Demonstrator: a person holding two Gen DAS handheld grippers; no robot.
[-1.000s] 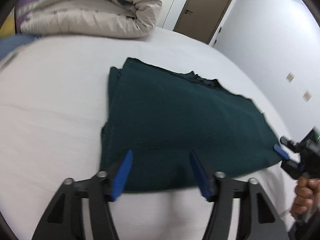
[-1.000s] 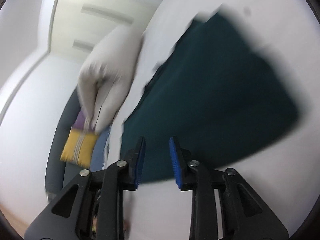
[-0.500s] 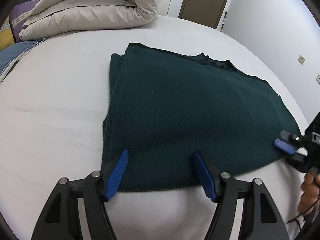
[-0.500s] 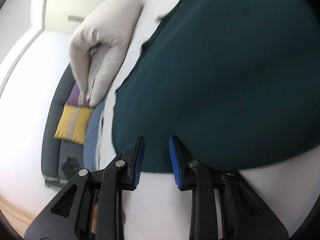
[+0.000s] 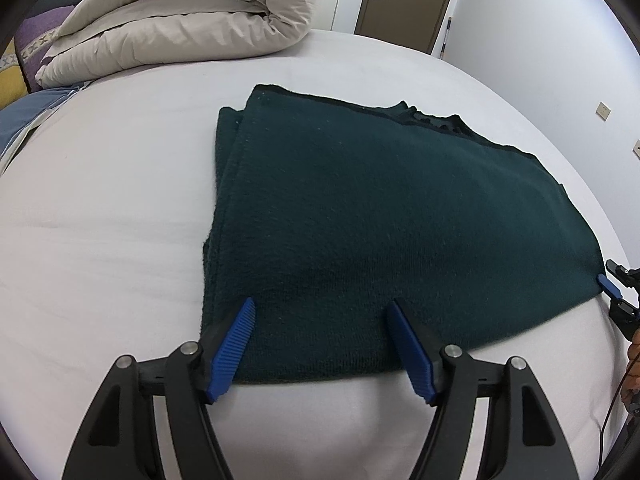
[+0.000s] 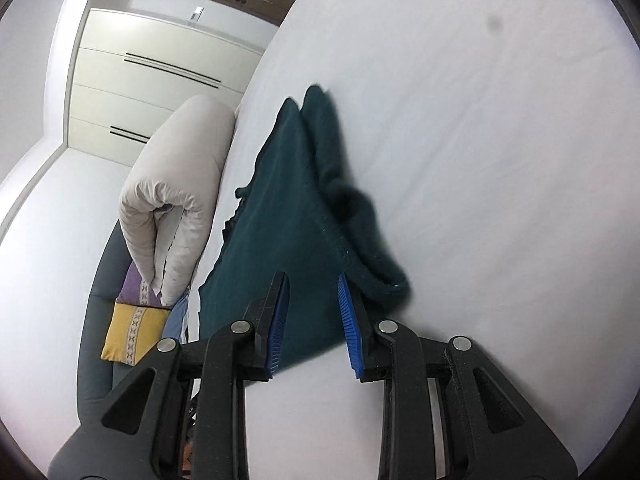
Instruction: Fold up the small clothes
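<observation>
Sweater (image 5: 380, 216): dark green, folded, lying flat on the white bed (image 5: 100, 208).
Left gripper (image 5: 320, 344): spread wide above the near hem, gripping nothing.
Right gripper (image 6: 312, 316): narrow gap at the sweater's corner, seemingly not pinching.
Duvet (image 5: 180, 24): rolled, behind.

Both wrist cameras look closely down at one green garment (image 5: 400, 216) from adjacent edges.

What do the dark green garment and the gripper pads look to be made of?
Dark green garment: apparently knitted wool or fleece, matte, with a fuzzy nap and a stitched edge. Pads of the left gripper: probably blue rubber or plastic, ribbed across the face, on black fingers.
</observation>
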